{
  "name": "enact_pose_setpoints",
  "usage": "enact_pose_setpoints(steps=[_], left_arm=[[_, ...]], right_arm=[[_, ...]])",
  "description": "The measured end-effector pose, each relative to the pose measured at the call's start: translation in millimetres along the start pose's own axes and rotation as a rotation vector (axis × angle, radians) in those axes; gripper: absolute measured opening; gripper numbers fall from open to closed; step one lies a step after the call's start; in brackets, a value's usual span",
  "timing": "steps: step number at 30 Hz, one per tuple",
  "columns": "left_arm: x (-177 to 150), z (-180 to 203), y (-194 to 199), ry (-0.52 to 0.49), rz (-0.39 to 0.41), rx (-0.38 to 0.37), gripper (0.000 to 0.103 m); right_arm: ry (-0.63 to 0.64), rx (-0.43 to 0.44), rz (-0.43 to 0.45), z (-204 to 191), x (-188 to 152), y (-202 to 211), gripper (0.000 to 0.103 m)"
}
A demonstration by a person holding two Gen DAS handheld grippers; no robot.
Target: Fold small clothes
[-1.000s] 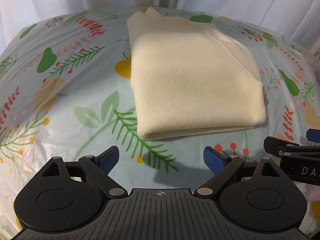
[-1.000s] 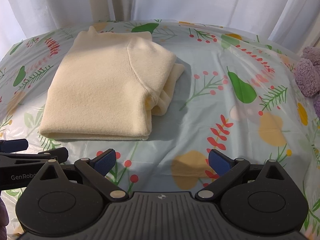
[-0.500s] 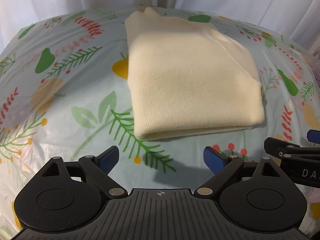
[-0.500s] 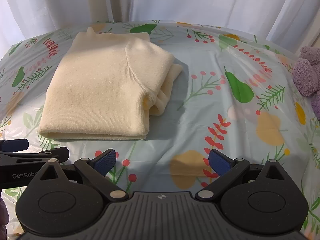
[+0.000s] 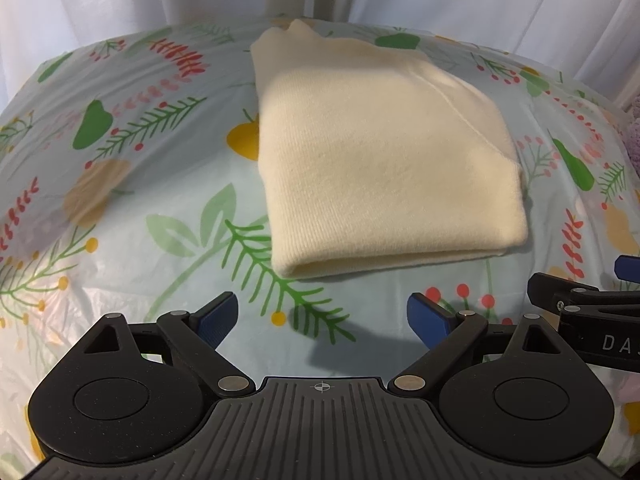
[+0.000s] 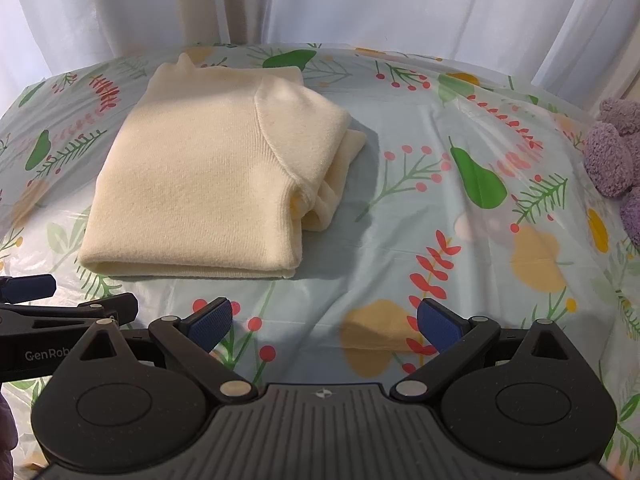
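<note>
Both tongs sit low at the near edge of the surface (image 5: 120, 184), side by side. Left tongs (image 5: 322, 316) spread wide, nothing between the blue pads (image 5: 216, 316). Right tongs (image 6: 324, 320) likewise spread, empty, hovering over bare cloth.

Surface has a glossy pale-blue plastic cover printed with leaves, pears and red berries; it is wrinkled on the right half.

Cream sweater (image 6: 200, 176) lies folded into a thick rectangle, left of centre in the right view, straight ahead in the left view. Its near fold edge is just beyond the left tongs, apart from the pads. A bunched sleeve layer sticks out at its right side (image 6: 336, 184). The neck end points to the far edge.

Wide open cover to the right of the sweater. Purple fuzzy item (image 6: 612, 156) at the far right edge, cut off by the frame; cannot tell what it is.

White curtain (image 6: 320, 0) hangs right behind the far edge. Fisheye bends the rim, so the true edge line is hard to judge.
</note>
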State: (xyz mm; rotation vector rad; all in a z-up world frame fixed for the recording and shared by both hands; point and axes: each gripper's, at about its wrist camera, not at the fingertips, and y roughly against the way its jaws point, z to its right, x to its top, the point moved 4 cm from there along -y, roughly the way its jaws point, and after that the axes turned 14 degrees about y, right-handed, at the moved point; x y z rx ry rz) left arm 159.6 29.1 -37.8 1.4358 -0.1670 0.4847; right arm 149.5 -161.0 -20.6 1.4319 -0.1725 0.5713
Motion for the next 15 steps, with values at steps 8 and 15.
enact_pose_setpoints(steps=[8, 15], left_arm=[[-1.9, -1.3, 0.3, 0.002, -0.012, 0.005, 0.095], [-1.3, -1.7, 2.3, -0.002, -0.007, 0.013, 0.095]], right_arm=[[0.004, -0.003, -0.001, -1.3, -0.1, 1.1, 0.099], [0.012, -0.010, 0.003, -3.2, 0.8, 1.8, 0.099]])
